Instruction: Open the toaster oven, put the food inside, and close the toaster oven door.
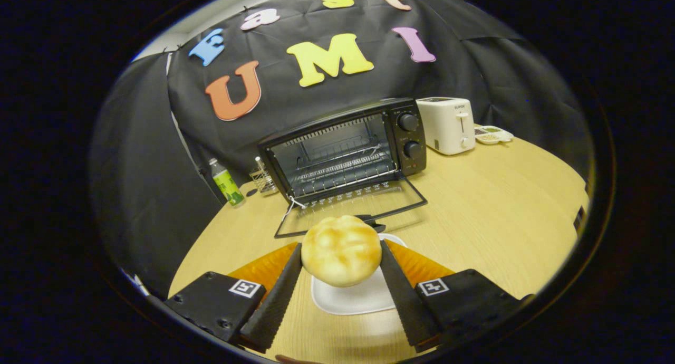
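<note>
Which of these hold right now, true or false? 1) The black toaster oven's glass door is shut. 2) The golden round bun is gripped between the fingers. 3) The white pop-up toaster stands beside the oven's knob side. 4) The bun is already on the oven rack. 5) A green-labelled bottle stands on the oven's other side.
1) False: the black toaster oven has its glass door folded down open.
2) True: the gripper has both fingers pressed on the golden round bun, held above a white plate.
3) True: the white pop-up toaster is there.
4) False: the bun is outside, just before the open door.
5) True: the green-labelled bottle stands there.
</note>
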Available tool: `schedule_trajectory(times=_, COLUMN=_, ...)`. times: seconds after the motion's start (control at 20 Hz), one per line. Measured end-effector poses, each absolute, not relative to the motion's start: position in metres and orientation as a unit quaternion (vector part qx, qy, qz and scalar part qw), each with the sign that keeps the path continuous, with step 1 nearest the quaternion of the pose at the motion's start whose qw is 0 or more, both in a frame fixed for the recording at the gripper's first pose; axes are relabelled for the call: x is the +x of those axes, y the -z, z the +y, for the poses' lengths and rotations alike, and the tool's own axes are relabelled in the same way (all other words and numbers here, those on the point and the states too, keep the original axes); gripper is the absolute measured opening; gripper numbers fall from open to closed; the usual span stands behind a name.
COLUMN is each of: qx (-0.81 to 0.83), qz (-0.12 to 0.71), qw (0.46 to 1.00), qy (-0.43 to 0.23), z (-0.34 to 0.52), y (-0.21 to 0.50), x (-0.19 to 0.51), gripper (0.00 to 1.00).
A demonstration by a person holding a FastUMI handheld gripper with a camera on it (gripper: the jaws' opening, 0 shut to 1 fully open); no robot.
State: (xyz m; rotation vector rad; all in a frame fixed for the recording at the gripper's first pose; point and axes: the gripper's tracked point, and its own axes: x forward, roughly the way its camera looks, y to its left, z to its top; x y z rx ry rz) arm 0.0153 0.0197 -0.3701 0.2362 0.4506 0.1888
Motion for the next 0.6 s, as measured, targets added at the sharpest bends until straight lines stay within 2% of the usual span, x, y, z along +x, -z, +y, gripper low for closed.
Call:
schedule_trajectory(times=0.3, qx=0.183, qz=0.188, qw=0.956, qy=-0.129, z=0.035, y=0.351, x=0.044, gripper=0.93)
schedule_trajectory(times=0.6, qx=0.22, qz=0.105, qw=0.959, qy=-0.145, z=0.04, y=0.323, x=0.105, gripper=0.93)
